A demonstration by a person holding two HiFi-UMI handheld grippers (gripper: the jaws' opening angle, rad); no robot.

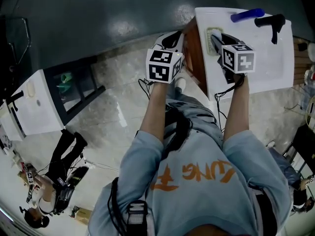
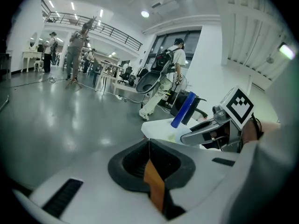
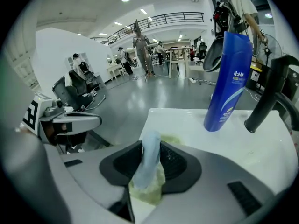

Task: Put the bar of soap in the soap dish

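In the right gripper view a pale blue bar of soap (image 3: 148, 169) stands on edge between my right gripper's (image 3: 151, 149) pads, which are shut on it. Just below it lies the pale green soap dish (image 3: 148, 194), on the near left part of the white washbasin top (image 3: 196, 125). The head view shows the right gripper (image 1: 217, 42) over the dish (image 1: 212, 32). My left gripper (image 1: 172, 39) hangs off the basin's left edge, its jaws (image 2: 149, 149) shut with nothing held.
A blue bottle (image 3: 229, 83) and a black tap (image 3: 273, 94) stand at the basin's far side, also seen as bottle (image 1: 247, 14) and tap (image 1: 273, 22). Grey floor lies left of the basin. People and desks fill the hall behind.
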